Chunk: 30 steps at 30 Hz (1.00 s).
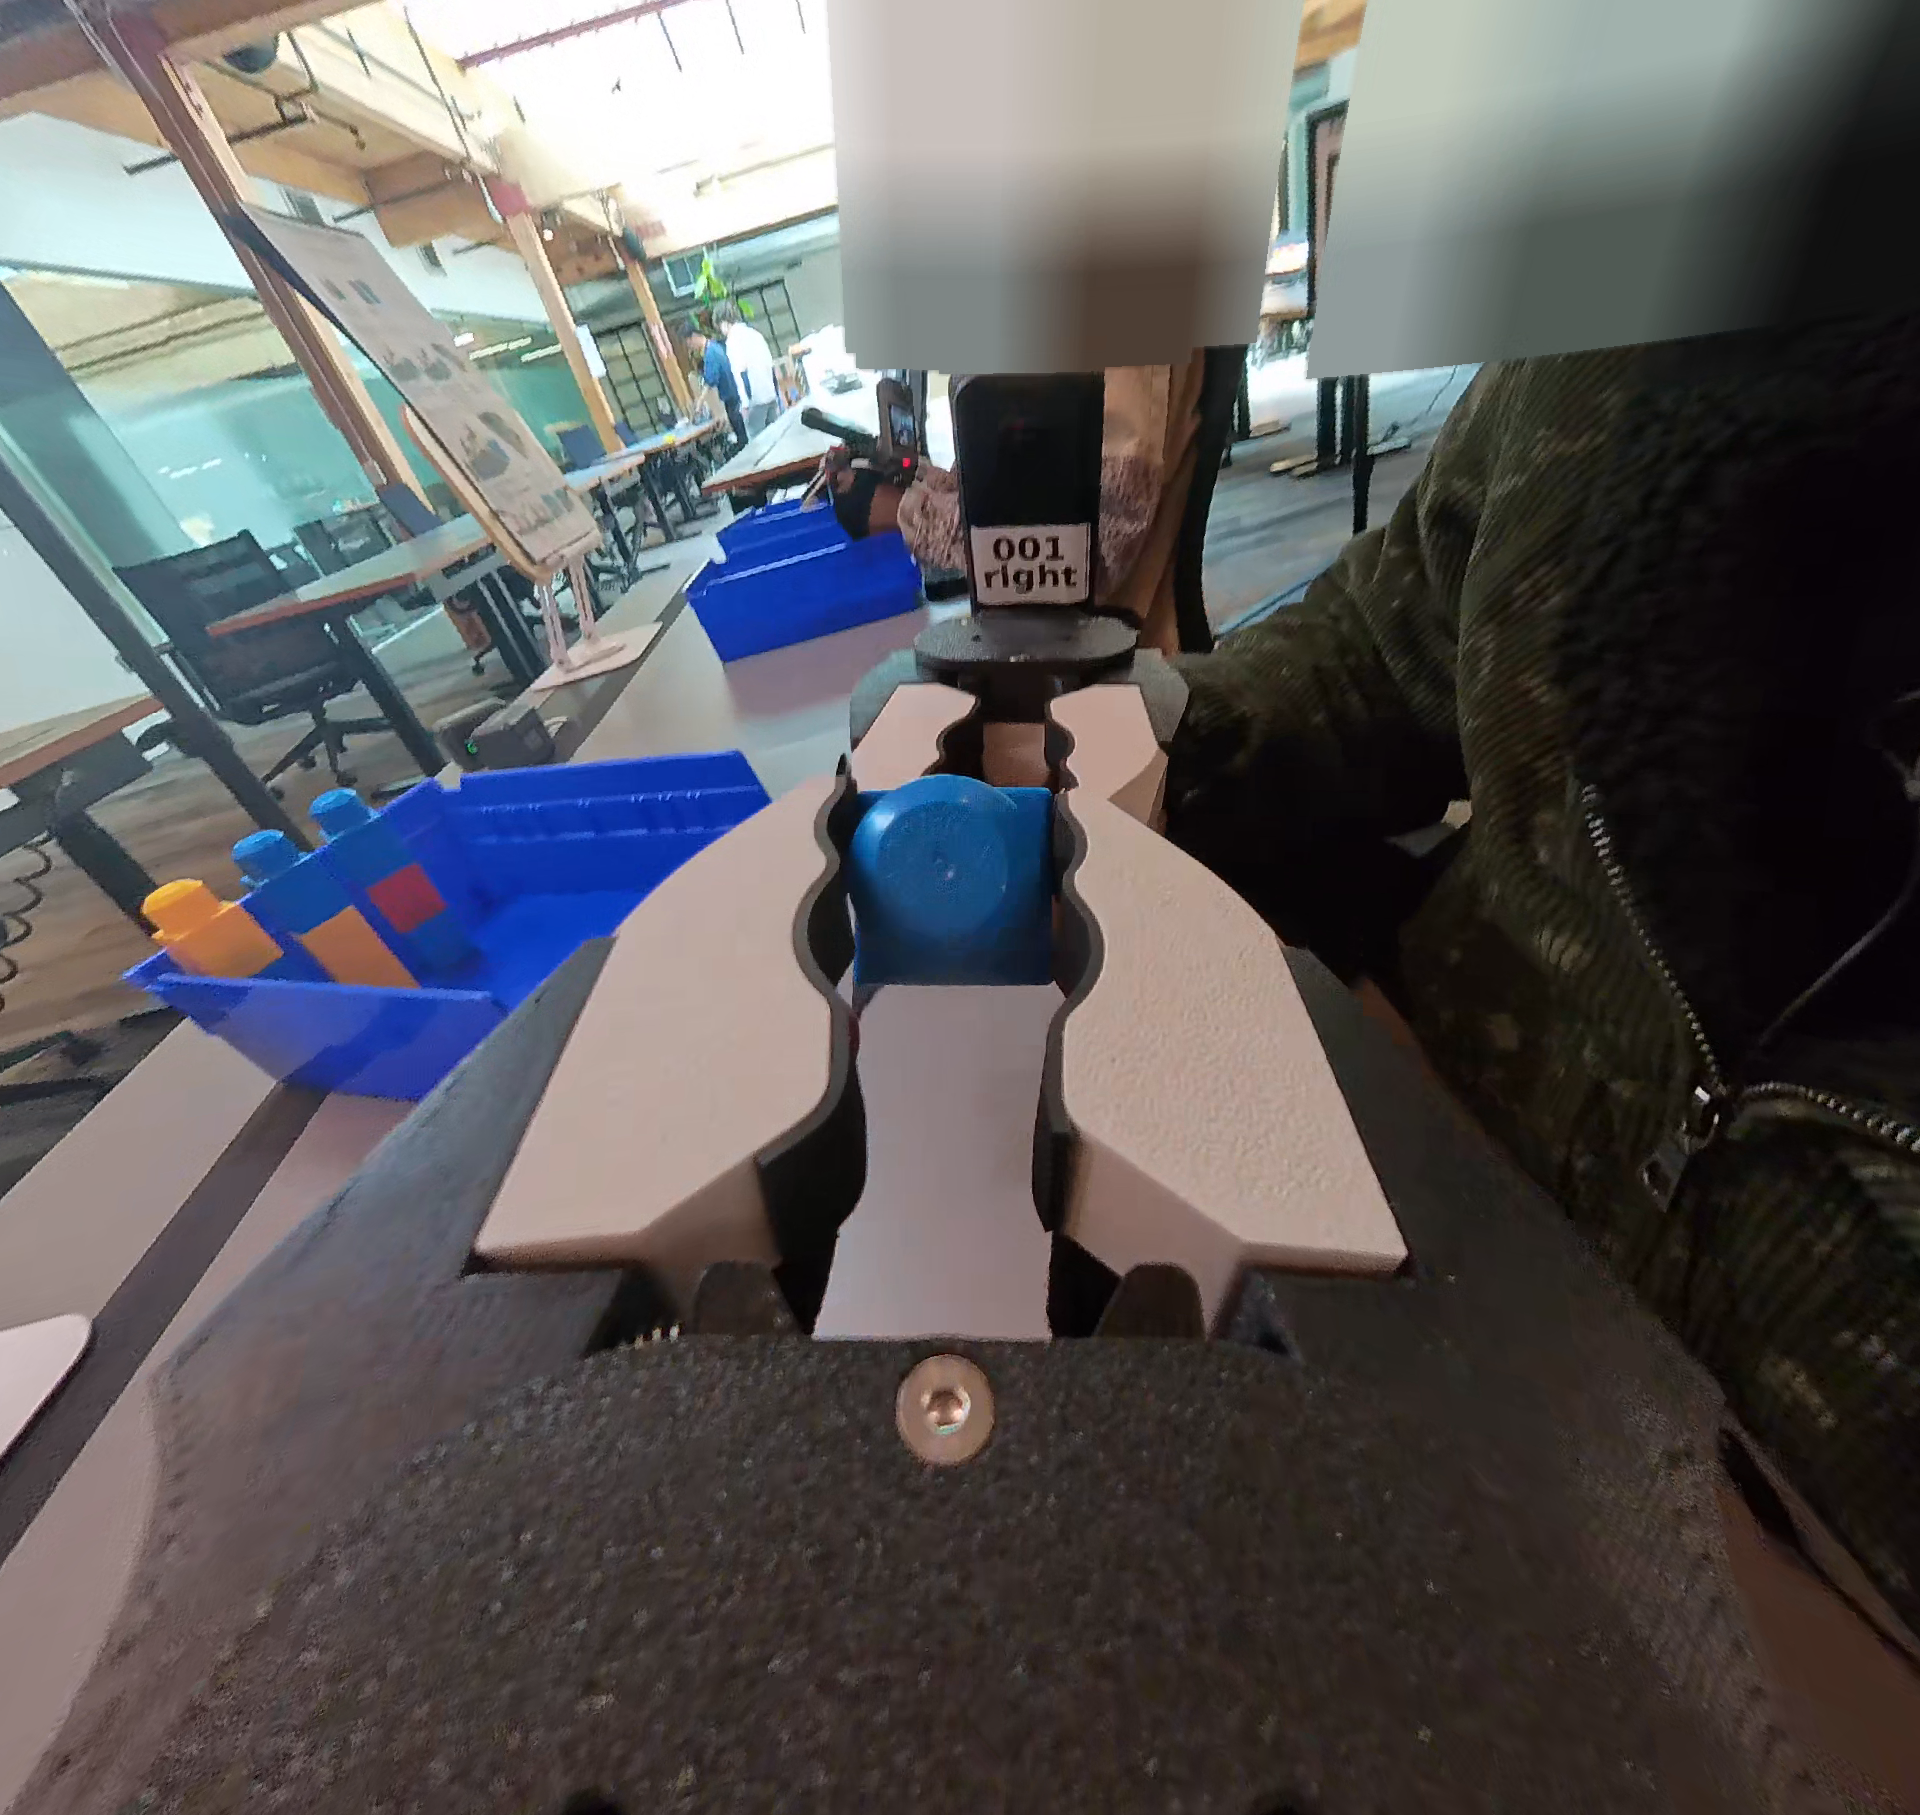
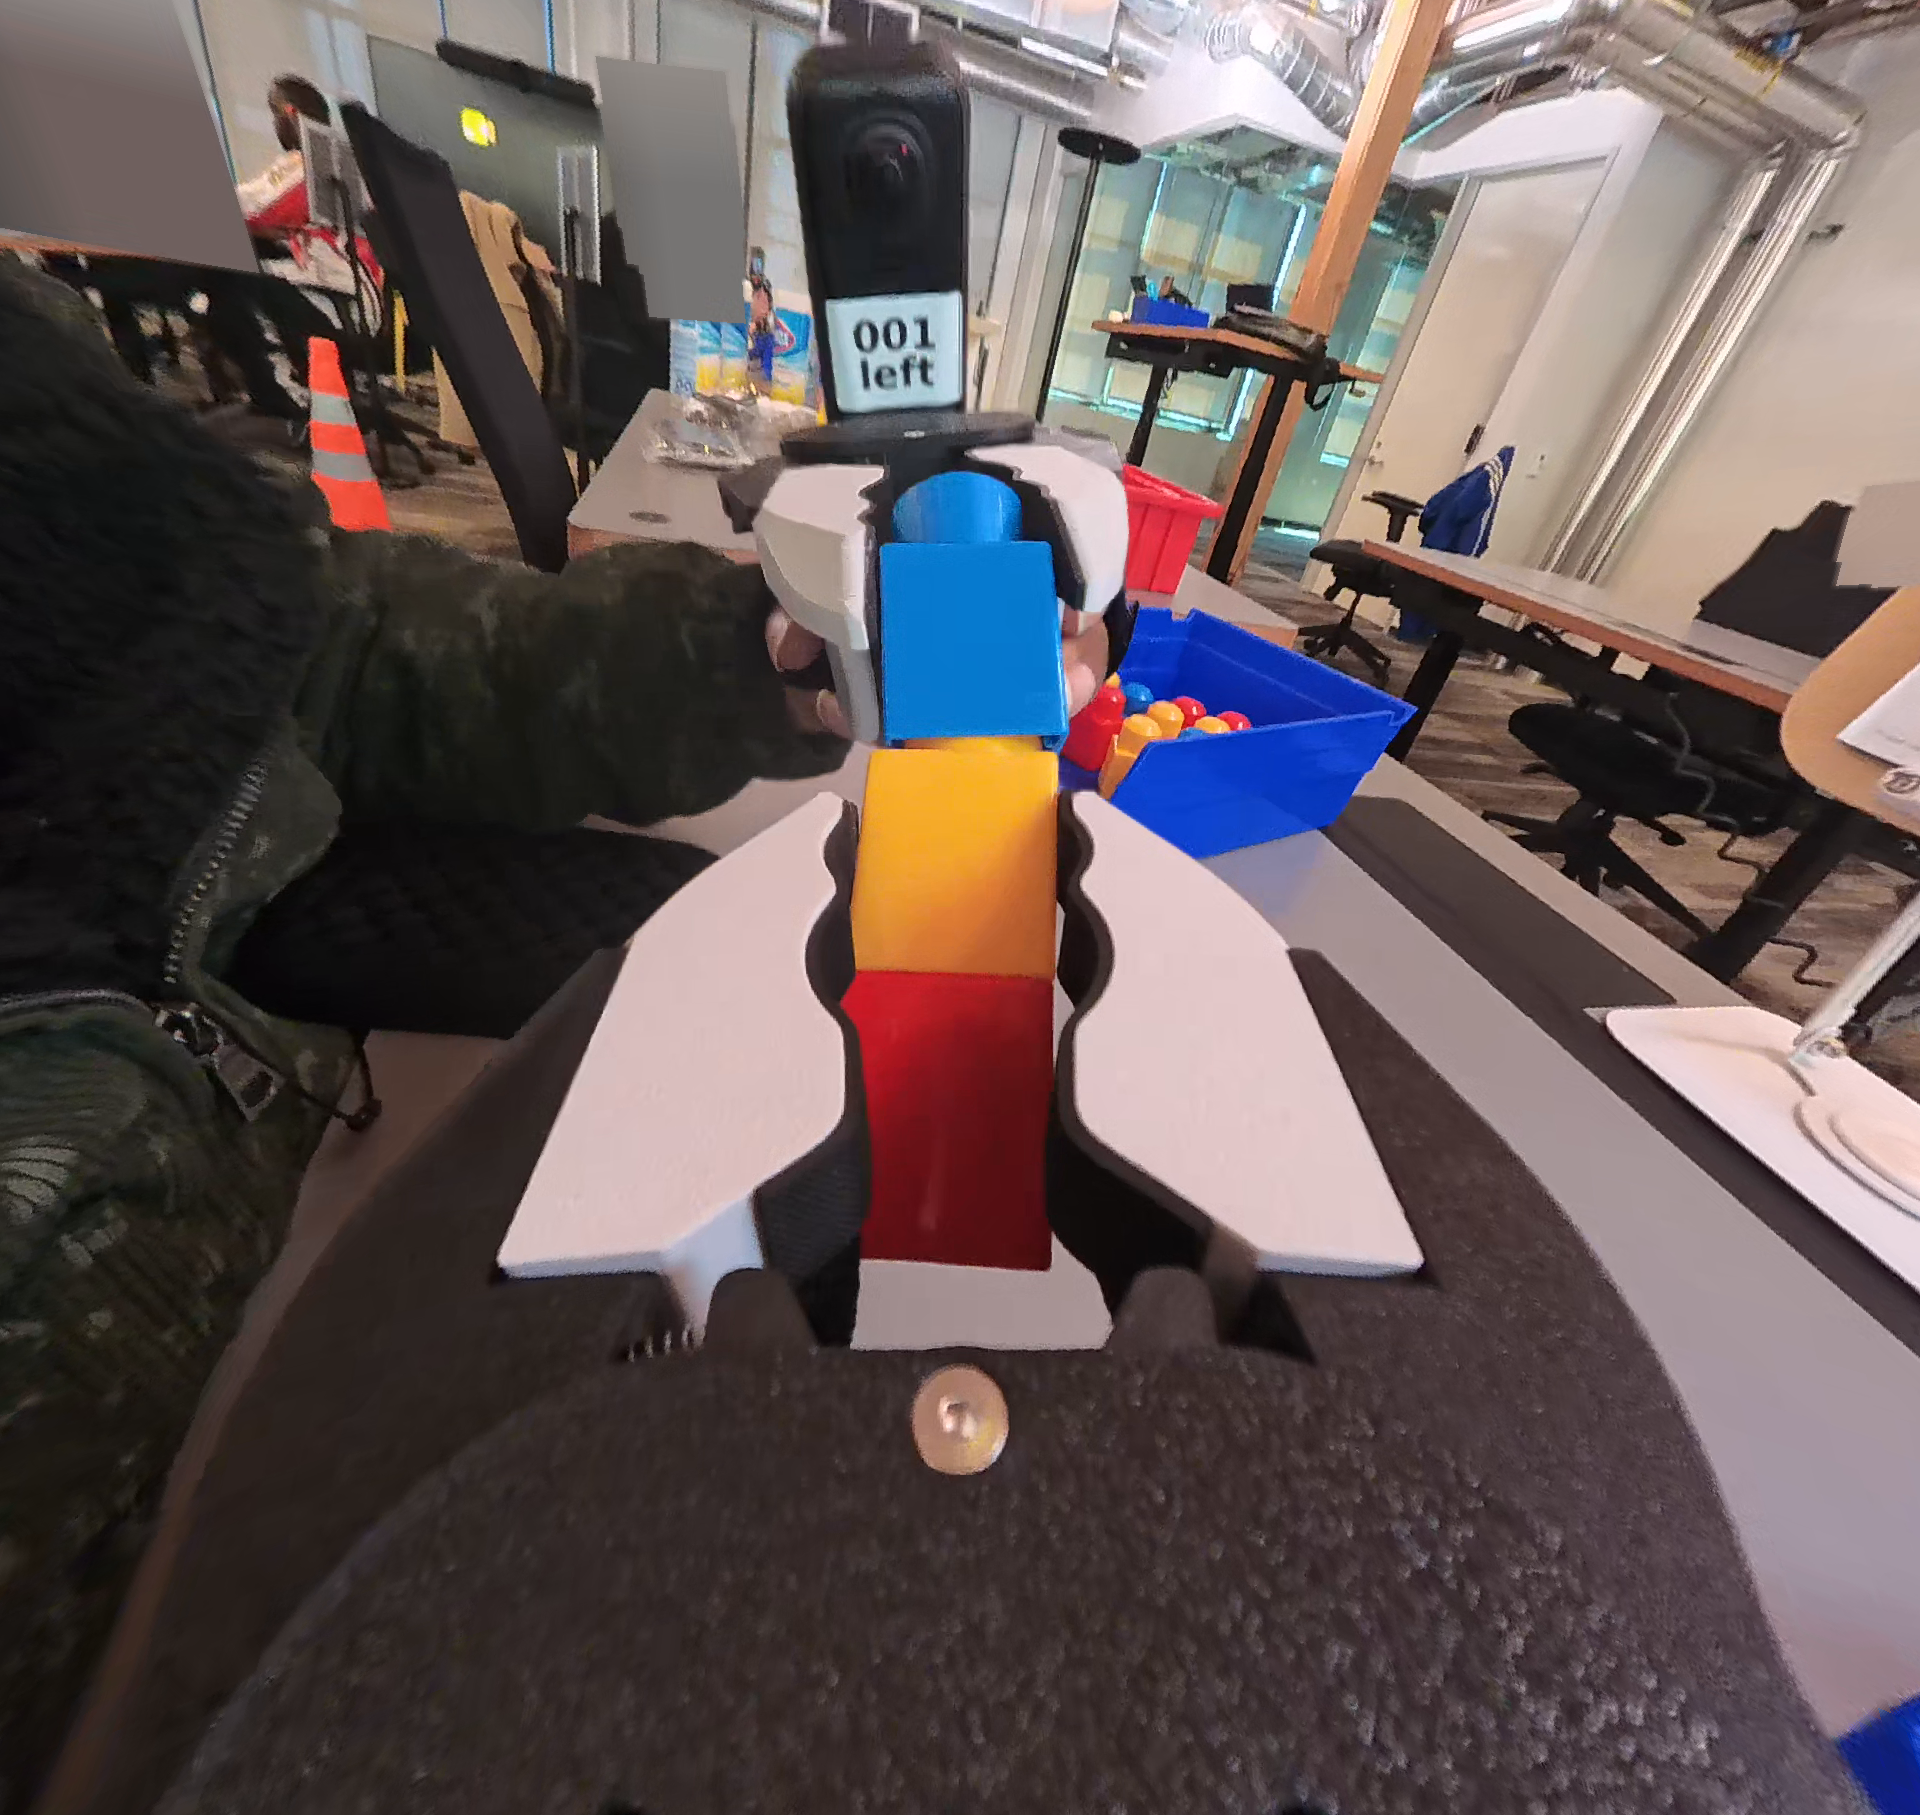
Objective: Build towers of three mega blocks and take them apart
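I see a white printed label (image 1: 1029,565) on one camera (image 1: 1029,477), another (image 2: 894,352) on the other camera (image 2: 881,176).

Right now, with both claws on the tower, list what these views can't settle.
- Whether the blue block is fully seated on the yellow block: right wrist view shows a thin seam only.
- Yellow and red block: hidden in the left wrist view behind the blue block.
- Red block's underside: hidden by the right claw.
- Loose blocks in the blue bin: count hidden by the wall.
- Left claw: pad contact hidden.
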### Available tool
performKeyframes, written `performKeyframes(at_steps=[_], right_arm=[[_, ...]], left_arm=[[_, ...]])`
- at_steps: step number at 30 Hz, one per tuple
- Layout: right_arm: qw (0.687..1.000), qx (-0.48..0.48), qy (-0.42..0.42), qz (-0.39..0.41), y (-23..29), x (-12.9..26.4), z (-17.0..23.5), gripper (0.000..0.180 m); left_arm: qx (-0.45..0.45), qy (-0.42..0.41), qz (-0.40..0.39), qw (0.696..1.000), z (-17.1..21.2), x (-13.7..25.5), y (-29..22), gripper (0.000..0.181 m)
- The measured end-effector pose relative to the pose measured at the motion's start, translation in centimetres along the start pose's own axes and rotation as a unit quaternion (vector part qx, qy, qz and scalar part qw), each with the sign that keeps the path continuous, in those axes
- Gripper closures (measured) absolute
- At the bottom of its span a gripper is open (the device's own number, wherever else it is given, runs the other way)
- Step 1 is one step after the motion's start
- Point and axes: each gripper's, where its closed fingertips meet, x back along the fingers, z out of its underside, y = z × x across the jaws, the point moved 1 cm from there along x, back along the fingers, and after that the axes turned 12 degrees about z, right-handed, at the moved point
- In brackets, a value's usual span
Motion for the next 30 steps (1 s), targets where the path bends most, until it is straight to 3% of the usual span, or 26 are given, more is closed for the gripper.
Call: performKeyframes(at_steps=[9, 16, 22, 25, 30], right_arm=[[0.997, -0.026, -0.071, -0.030, 1.4, 0.8, -2.8, 0.143], [0.995, -0.039, -0.083, -0.024, 1.2, 0.9, -3.0, 0.143], [0.990, -0.102, -0.084, -0.044, 0.5, 0.7, -2.6, 0.143], [0.984, -0.144, -0.090, -0.049, -0.3, 0.8, -2.5, 0.143], [0.980, -0.170, -0.076, -0.065, -0.2, 0.5, -1.8, 0.143]], left_arm=[[0.008, -0.126, 0.047, 0.991, -2.6, -0.8, -1.4, 0.144], [-0.004, -0.135, 0.030, 0.990, -2.8, -0.9, -1.2, 0.144], [0.048, -0.154, 0.013, 0.987, -2.6, -0.7, -0.2, 0.145], [0.056, -0.123, -0.009, 0.991, -1.2, -0.9, 0.2, 0.137], [0.079, -0.102, -0.017, 0.991, -0.6, -1.3, 0.4, 0.142]])
